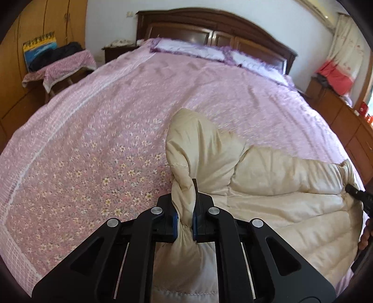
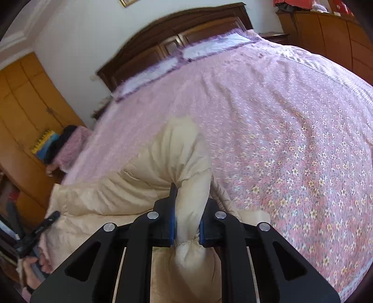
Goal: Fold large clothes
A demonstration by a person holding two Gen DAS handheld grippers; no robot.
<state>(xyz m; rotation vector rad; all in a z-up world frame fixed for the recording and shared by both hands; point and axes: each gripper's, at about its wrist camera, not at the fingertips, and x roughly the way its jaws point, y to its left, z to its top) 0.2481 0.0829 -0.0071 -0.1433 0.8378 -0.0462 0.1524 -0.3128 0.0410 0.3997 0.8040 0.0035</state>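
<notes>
A cream padded jacket point(image 1: 268, 186) lies bunched at the near edge of a bed with a pink floral cover point(image 1: 105, 144). My left gripper point(image 1: 185, 223) is shut on a fold of the jacket at its left end, one sleeve point(image 1: 193, 137) flopped forward. My right gripper point(image 2: 186, 230) is shut on a fold of the jacket point(image 2: 130, 186) at its right end, a sleeve point(image 2: 181, 144) lying ahead on the bed cover point(image 2: 291, 139). The right gripper's tip shows at the far right of the left wrist view point(image 1: 356, 193); the left gripper shows at the lower left of the right wrist view point(image 2: 39, 233).
A dark wooden headboard point(image 1: 221, 30) and lilac pillows point(image 1: 209, 51) are at the far end. A stool with draped pink cloth and dark clothes point(image 1: 60, 63) stands left of the bed by orange wardrobes point(image 1: 39, 21). Wooden drawers point(image 1: 345, 116) run along the right.
</notes>
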